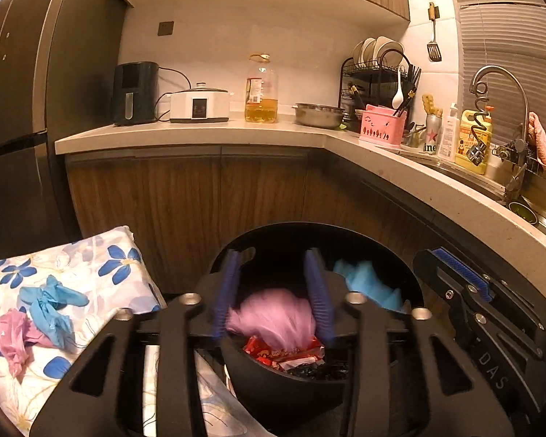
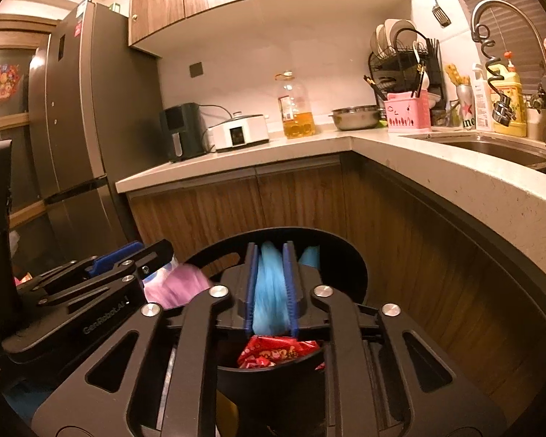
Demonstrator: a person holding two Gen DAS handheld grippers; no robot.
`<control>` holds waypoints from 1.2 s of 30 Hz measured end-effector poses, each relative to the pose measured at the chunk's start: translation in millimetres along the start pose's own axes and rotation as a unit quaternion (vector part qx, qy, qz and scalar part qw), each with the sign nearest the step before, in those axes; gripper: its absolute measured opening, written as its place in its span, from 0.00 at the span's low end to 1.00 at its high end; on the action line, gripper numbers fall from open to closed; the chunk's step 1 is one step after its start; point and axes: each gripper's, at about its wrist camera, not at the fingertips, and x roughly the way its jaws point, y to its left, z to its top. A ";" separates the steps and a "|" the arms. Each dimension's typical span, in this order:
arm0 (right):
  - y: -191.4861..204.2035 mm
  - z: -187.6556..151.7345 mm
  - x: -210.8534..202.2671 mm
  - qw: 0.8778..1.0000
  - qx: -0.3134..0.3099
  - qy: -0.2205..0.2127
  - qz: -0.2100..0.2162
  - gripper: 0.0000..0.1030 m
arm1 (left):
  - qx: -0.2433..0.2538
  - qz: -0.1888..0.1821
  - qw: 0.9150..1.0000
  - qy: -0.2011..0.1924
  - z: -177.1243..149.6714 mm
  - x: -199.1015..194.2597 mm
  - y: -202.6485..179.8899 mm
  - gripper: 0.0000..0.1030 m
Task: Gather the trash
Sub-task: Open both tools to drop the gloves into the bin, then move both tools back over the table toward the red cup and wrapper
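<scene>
A black trash bin (image 1: 273, 389) stands below both grippers, with red wrappers (image 1: 284, 353) inside; it also shows in the right wrist view (image 2: 273, 378). My left gripper (image 1: 275, 291) is open over the bin, a blurred pink glove (image 1: 273, 317) between and below its blue pads. My right gripper (image 2: 271, 284) is shut on a blue glove (image 2: 271, 291) above the bin; the blue glove shows in the left wrist view (image 1: 367, 284). Another blue glove (image 1: 51, 306) and pink glove (image 1: 14, 335) lie on the floral cloth (image 1: 102, 266) at left.
A wooden cabinet (image 1: 200, 204) and an L-shaped counter (image 1: 200, 134) stand behind the bin, with appliances, an oil bottle (image 1: 261, 91), a steel bowl (image 1: 318, 114) and a dish rack. A sink and faucet (image 2: 491, 22) are at right, a fridge (image 2: 76, 109) at left.
</scene>
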 end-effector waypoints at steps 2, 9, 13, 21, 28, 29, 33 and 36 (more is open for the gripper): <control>-1.3 -0.8 -1.2 1.000 0.001 -0.001 -0.005 0.29 | -0.004 0.004 1.000 -0.001 -0.6 -1.3 2.8 0.51; -2.8 -3.6 -9.5 1.000 0.006 0.004 -0.014 0.50 | -0.017 0.039 0.999 0.004 -6.0 -11.5 16.1 0.73; 1.9 -5.5 -16.9 1.000 0.000 0.005 -0.013 0.60 | -0.016 0.069 0.998 0.001 -10.7 -24.0 20.4 0.83; 11.2 -6.6 -36.9 1.000 0.002 0.003 -0.006 0.75 | -0.025 0.108 0.994 0.003 -20.7 -54.1 32.7 0.90; 19.7 -7.4 -54.7 1.000 0.000 -0.001 -0.005 0.77 | -0.039 0.128 0.991 -0.002 -32.6 -83.4 43.6 0.94; 21.5 -8.1 -57.2 1.000 0.000 -0.001 -0.004 0.77 | -0.040 0.131 0.991 -0.003 -33.9 -86.1 44.4 0.94; 31.1 -12.1 -66.8 1.000 -0.002 -0.005 0.000 0.77 | -0.046 0.142 0.989 -0.009 -39.1 -103.9 51.4 0.94; 38.0 -14.9 -72.5 1.000 -0.003 -0.005 0.007 0.77 | -0.046 0.153 0.987 -0.012 -43.2 -116.0 56.2 0.94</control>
